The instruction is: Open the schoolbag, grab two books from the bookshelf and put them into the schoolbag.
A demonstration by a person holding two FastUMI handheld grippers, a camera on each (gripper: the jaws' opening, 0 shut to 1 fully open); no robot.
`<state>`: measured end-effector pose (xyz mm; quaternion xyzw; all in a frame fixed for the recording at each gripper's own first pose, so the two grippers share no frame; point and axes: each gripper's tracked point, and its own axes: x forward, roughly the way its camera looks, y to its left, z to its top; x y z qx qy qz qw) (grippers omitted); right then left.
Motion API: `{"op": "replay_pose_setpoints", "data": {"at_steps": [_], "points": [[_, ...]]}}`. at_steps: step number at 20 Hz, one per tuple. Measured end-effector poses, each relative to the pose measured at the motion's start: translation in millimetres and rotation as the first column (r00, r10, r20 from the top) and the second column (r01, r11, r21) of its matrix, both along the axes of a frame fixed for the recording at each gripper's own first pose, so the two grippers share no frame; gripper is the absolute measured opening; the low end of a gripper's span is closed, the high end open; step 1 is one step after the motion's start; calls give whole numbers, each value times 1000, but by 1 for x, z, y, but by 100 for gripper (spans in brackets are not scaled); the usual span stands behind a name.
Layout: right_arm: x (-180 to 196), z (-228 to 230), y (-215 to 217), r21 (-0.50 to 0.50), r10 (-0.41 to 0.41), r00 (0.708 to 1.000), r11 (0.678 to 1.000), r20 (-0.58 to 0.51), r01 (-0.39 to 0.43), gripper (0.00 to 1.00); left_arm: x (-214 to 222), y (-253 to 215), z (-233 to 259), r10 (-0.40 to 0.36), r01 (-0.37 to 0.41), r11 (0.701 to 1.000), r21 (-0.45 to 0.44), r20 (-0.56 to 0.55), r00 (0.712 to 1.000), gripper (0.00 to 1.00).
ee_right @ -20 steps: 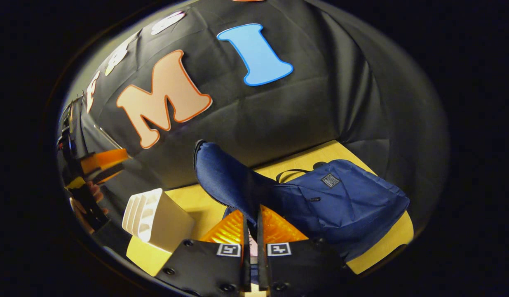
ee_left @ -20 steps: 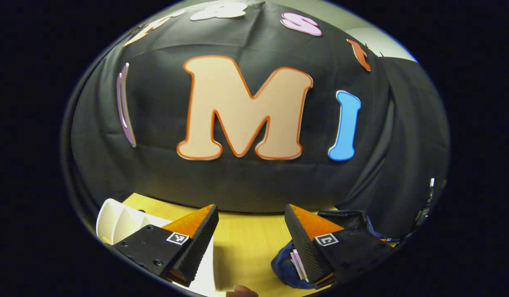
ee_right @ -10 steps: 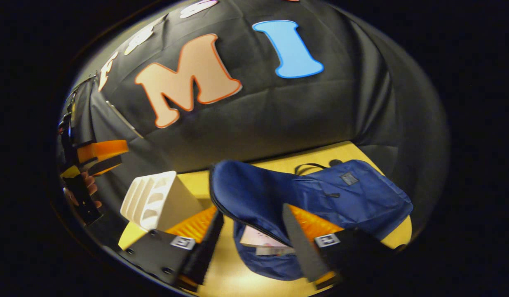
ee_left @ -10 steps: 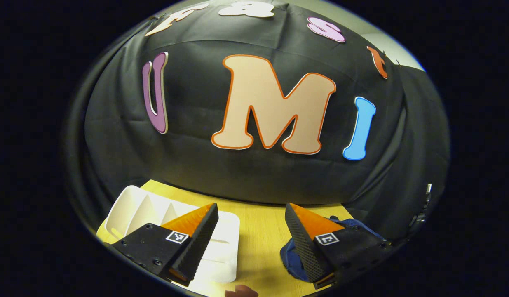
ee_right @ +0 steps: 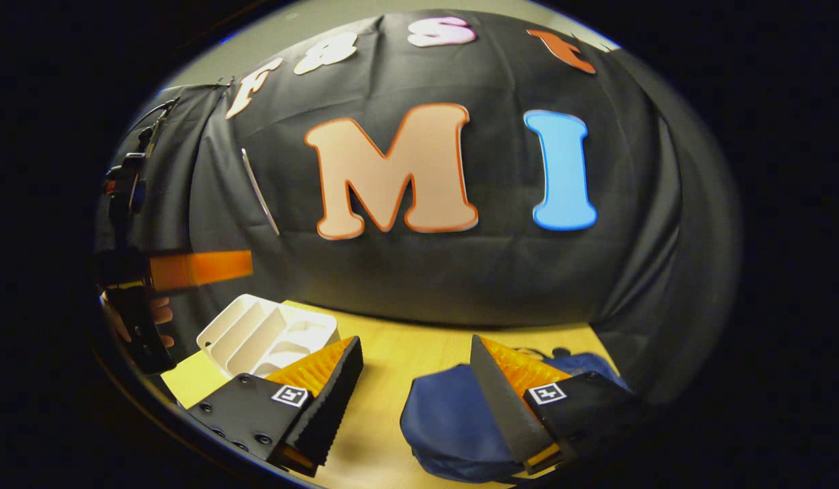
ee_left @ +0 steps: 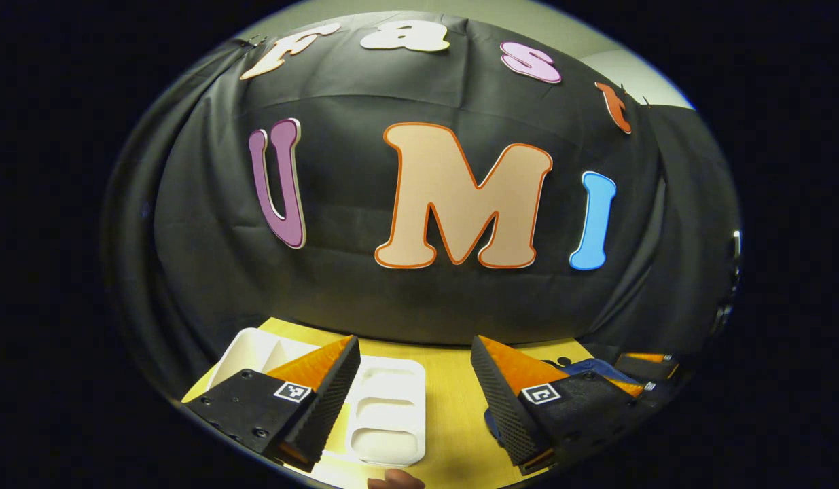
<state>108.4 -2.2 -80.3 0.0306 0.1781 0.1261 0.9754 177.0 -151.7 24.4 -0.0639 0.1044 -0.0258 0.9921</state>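
Lying on the yellow wooden table [ee_right: 392,353], the dark blue fabric schoolbag [ee_right: 446,421] sits right of the white plastic compartmented bookshelf [ee_right: 270,333], apart from it. Above the table the right gripper [ee_right: 412,401] hangs with fingers spread wide, holding nothing. Likewise the left gripper [ee_left: 414,401] hovers parted and empty near the bookshelf [ee_left: 388,407].
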Motion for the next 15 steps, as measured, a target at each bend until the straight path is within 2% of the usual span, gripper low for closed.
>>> {"op": "replay_pose_setpoints", "data": {"at_steps": [2,5,6,8,9,15], "points": [[3,24,9,-2,8,999,1000,51,-7,100,-5,5,7,5,-5,1000,16,17,1000,96],[6,49,15,56,-9,996,998,87,4,99,-11,12,12,9,-10,999,34,32,999,94],[7,53,13,69,-17,996,998,92,11,100,-10,14,14,6,-7,999,40,36,999,96],[8,64,8,88,-34,993,996,111,24,100,-10,24,17,22,-25,998,60,46,999,93],[9,68,5,92,-41,992,995,119,30,100,-11,27,18,29,-32,998,63,51,998,95],[7,75,-2,89,-57,990,995,127,46,100,-14,35,23,43,-46,997,55,61,997,96]]}}
